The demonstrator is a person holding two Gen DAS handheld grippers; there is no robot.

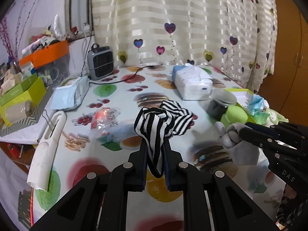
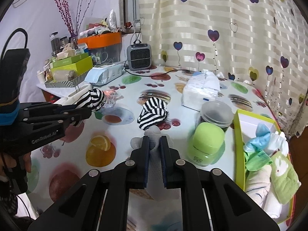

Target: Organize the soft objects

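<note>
My left gripper (image 1: 155, 141) is shut on a black-and-white striped sock (image 1: 154, 130), which hangs bunched above the fruit-print table (image 1: 119, 96). In the right wrist view this gripper (image 2: 89, 112) and its sock (image 2: 96, 98) are at the left. A second striped sock (image 1: 179, 115) (image 2: 152, 111) lies crumpled mid-table. My right gripper (image 2: 155, 138) is shut on a pale grey sock (image 2: 154, 132). From the left wrist view it (image 1: 240, 132) shows at the right edge, grey sock (image 1: 236, 148) drooping from it. A green box (image 2: 238, 119) at the right holds several folded soft items.
A green-lidded jar (image 2: 207, 142) and a clear jar (image 2: 217, 113) stand beside the green box. A tissue pack (image 1: 192, 82), grey heater (image 1: 100, 62) with its cable, a wipes pack (image 1: 71, 94), crumpled plastic wrap (image 1: 104, 117) and a white plastic tool (image 1: 50, 144) lie around the table.
</note>
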